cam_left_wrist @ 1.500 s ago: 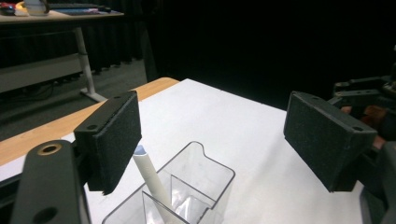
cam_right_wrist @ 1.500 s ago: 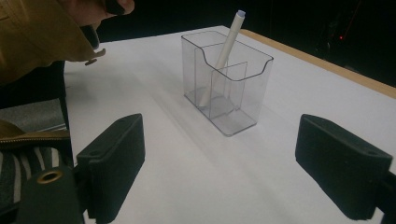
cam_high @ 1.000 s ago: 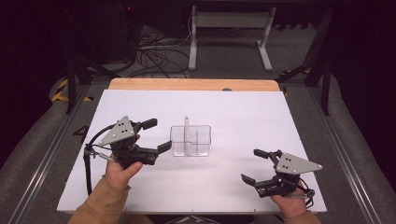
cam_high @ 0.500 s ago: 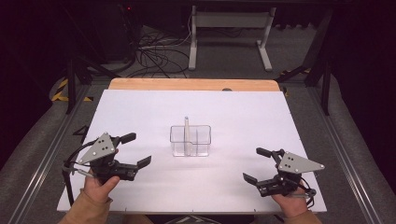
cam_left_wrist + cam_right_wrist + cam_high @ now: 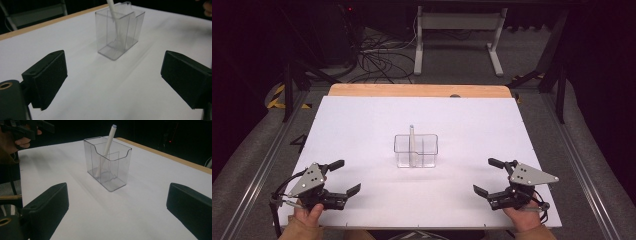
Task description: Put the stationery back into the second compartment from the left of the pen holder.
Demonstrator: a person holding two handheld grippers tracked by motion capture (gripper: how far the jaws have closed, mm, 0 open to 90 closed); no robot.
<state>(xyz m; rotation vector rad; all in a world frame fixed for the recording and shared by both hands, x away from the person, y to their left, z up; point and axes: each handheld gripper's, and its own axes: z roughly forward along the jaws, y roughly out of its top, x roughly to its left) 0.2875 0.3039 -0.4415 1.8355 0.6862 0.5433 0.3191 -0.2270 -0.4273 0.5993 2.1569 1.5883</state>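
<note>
A clear plastic holder [image 5: 416, 150] with dividers stands at the middle of the white table top [image 5: 362, 125]. A white pen [image 5: 411, 135] leans upright in it. My left gripper [image 5: 351, 174] is near the front left corner, well away from the holder, and its jaws have just been opening with nothing between them. My right gripper [image 5: 482, 175] is near the front right; its jaws have also just been opening on nothing. The left gripper view has the holder [image 5: 120, 32] and pen [image 5: 111, 7] ahead of the open jaws. The right gripper view has the holder [image 5: 110, 167] and pen [image 5: 108, 140] too.
A wooden strip [image 5: 412, 90] borders the table's far edge. Beyond it, on the dark floor, are cables [image 5: 372, 60] and a white metal stand [image 5: 457, 30]. Metal rails run along both sides of the table.
The left gripper has drawn back from beside the holder toward the front left corner and sunk lower. The right gripper has stayed in place.
</note>
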